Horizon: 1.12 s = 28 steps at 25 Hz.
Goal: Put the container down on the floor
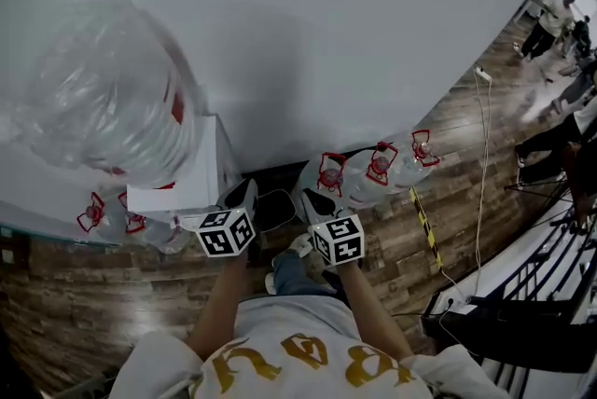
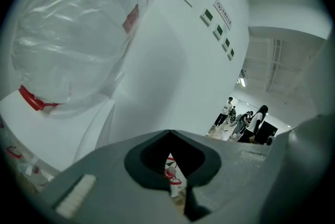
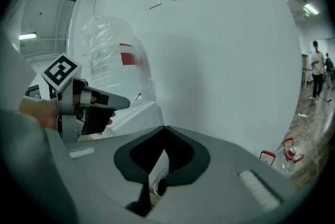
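Observation:
Several clear water containers with red caps and handles (image 1: 359,171) stand on the wooden floor against the white wall, just beyond my right gripper (image 1: 315,201). Two of them (image 3: 285,154) show low at the right in the right gripper view. My left gripper (image 1: 242,195) is held beside it at waist height, close to the white dispenser (image 1: 191,178). Both grippers are shut with nothing between the jaws; the jaws of the left gripper (image 2: 170,134) and of the right gripper (image 3: 164,129) meet at their tips. The left gripper (image 3: 84,105) also shows in the right gripper view.
A big plastic-wrapped bottle (image 1: 103,94) sits upside down on the dispenser. More containers (image 1: 117,218) lie at its foot on the left. A white cable (image 1: 482,164) and a yellow-black strip (image 1: 424,225) run over the floor at the right. People (image 1: 555,15) stand far off.

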Tool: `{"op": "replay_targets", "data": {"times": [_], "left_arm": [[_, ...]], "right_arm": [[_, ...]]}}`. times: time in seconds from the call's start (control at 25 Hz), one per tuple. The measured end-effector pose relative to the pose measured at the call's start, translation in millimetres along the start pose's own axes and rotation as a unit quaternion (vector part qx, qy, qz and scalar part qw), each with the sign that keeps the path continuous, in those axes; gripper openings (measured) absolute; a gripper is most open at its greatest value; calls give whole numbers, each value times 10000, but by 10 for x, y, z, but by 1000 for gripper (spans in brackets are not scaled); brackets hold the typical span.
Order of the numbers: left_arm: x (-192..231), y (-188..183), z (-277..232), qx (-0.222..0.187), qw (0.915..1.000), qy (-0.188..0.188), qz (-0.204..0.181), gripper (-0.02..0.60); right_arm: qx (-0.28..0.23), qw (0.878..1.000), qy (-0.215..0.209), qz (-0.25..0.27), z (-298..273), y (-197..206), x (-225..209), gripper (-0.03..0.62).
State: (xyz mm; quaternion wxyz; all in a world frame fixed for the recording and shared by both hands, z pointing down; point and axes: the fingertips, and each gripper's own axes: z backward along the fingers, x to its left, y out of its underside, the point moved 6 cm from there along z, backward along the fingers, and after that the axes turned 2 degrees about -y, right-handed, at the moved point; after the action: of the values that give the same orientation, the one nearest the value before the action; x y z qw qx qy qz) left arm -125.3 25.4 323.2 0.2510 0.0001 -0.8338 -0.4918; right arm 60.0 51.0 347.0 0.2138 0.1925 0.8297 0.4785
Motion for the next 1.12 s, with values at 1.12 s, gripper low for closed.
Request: {"op": "replay_targets", "data": {"times": [1.12], "left_arm": [[-117,168,139,37,9999,-82,-120,2]], "right_arm": [[-28,10000,-4,-83,213,157,73,26]]}}
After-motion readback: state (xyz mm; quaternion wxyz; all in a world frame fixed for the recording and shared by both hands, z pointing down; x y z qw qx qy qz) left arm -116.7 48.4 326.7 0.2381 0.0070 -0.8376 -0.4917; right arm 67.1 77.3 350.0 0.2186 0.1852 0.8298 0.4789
